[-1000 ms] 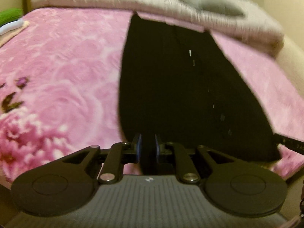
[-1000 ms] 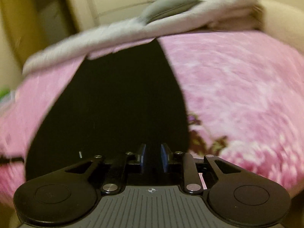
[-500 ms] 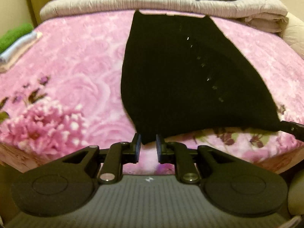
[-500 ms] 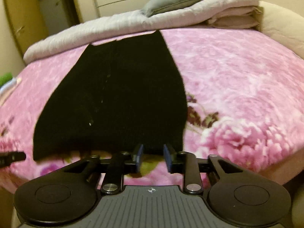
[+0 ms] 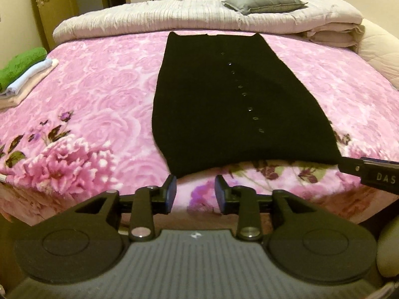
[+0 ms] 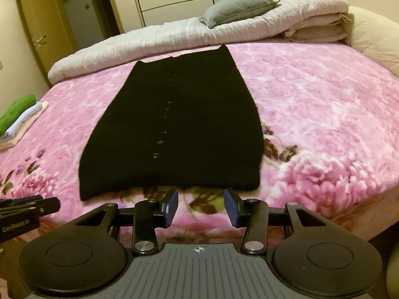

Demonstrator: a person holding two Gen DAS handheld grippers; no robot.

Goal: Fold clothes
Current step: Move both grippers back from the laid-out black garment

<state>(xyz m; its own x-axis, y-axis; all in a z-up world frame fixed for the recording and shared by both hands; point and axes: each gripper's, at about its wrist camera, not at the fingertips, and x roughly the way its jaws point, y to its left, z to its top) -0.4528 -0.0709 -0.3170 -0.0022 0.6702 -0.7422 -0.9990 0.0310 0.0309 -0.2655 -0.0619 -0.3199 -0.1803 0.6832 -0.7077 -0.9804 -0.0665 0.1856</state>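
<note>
Black buttoned garment [image 5: 224, 104] spread flat on the pink bed [image 5: 99, 94] for folding; left gripper [image 5: 195, 190] and right gripper [image 6: 201, 208], fingers released and empty, hover just short of its near hem.

A buttoned garment [image 5: 224, 99] lay flat on the bed [image 5: 99, 94], its near hem close to the bed's near edge. Behind it, a rolled duvet [image 5: 174, 17] ran across the far end, with a pillow [image 5: 264, 2] on top. A stack of folded towels [image 5: 22, 74] sat at the far left.
</note>
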